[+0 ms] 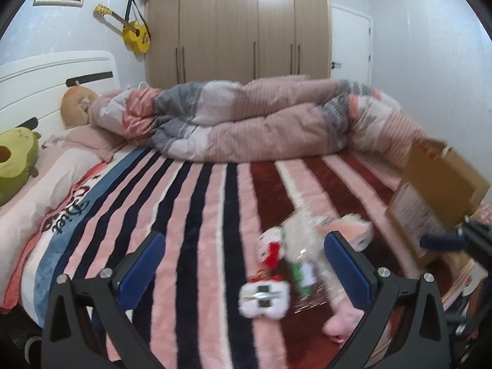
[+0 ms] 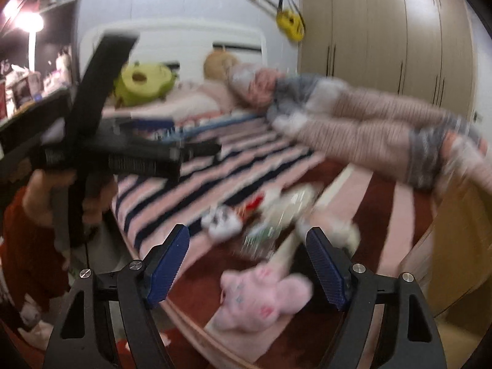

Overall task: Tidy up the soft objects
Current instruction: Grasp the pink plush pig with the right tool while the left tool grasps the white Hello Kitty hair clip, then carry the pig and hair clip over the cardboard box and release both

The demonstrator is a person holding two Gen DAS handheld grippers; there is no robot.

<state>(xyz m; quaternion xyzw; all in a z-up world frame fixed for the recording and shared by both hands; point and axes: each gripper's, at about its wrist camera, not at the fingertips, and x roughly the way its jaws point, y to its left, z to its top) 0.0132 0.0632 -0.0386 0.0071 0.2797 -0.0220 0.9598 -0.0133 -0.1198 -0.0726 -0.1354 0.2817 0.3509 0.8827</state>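
Cardboard box (image 1: 436, 184) in left view only

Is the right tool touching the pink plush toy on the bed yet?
Apart. The right wrist view shows the right tool open above the pink plush toy, with striped blanket visible between its pads and the toy.

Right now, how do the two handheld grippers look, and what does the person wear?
Each gripper, left and right, has a black angular frame with triangular cutouts and silver screws. The fingers carry ribbed blue pads. The person wears a red sleeve.
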